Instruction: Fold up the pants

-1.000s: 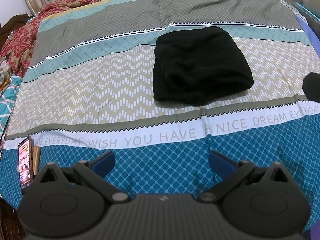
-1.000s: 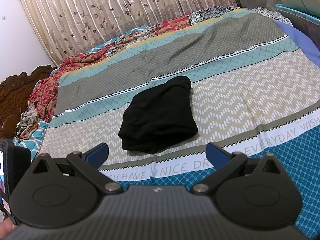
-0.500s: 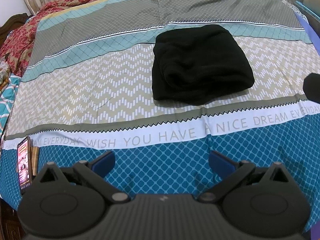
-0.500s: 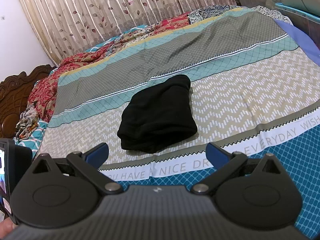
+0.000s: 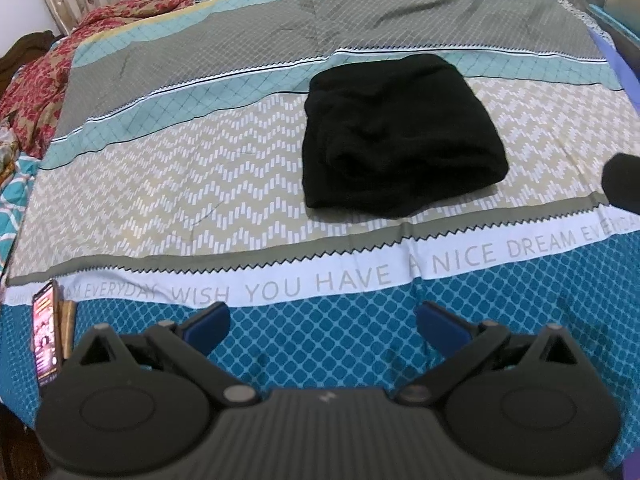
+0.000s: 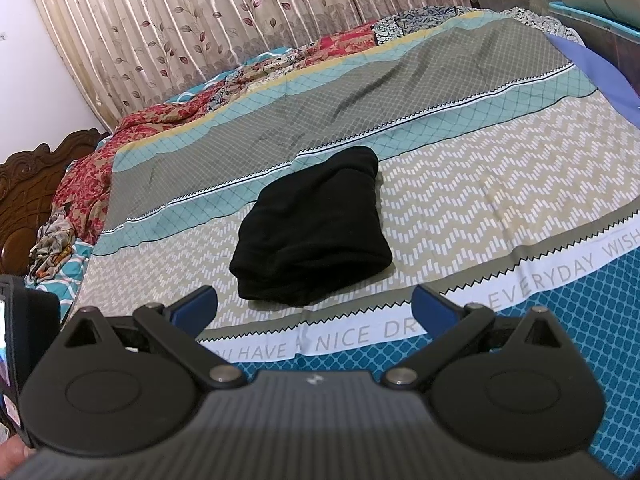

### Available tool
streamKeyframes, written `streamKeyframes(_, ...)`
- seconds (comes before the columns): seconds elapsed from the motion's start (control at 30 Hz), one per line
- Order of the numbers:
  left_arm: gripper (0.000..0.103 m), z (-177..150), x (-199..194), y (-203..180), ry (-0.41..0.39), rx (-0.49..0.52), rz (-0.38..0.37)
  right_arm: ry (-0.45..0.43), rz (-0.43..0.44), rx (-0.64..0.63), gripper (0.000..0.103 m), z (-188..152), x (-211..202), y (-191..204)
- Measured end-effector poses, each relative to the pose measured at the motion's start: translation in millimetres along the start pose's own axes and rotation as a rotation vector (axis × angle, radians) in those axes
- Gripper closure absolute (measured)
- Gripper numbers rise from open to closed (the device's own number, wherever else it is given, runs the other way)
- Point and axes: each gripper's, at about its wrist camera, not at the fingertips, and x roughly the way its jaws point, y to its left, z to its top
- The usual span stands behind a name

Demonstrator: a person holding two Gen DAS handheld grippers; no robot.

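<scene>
The black pants (image 5: 400, 136) lie folded into a compact bundle on the patterned bedspread (image 5: 200, 184); they also show in the right wrist view (image 6: 312, 236). My left gripper (image 5: 322, 324) is open and empty, held back over the blue band near the bed's front edge, well short of the pants. My right gripper (image 6: 314, 306) is open and empty, just short of the bundle's near edge. A dark part of the right gripper shows at the right edge of the left wrist view (image 5: 624, 184).
A phone with a lit screen (image 5: 46, 336) stands at the bed's near left edge. Crumpled red floral bedding (image 6: 92, 176) lies at the far left by a carved wooden headboard (image 6: 24, 192). Curtains (image 6: 240, 12) hang behind. A purple cloth (image 6: 600, 76) lies at the right.
Both views have shifted only slightly; the pants lie as before and both grippers stay open and empty.
</scene>
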Motion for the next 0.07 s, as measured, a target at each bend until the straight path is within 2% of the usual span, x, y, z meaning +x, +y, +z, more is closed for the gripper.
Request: streamKeyframes(0.07,0.000,0.5,-1.7,-1.2,-0.010,0.005,-0.004,-0.013,0.015,0.000,0.000,-0.1,-1.5,0.6)
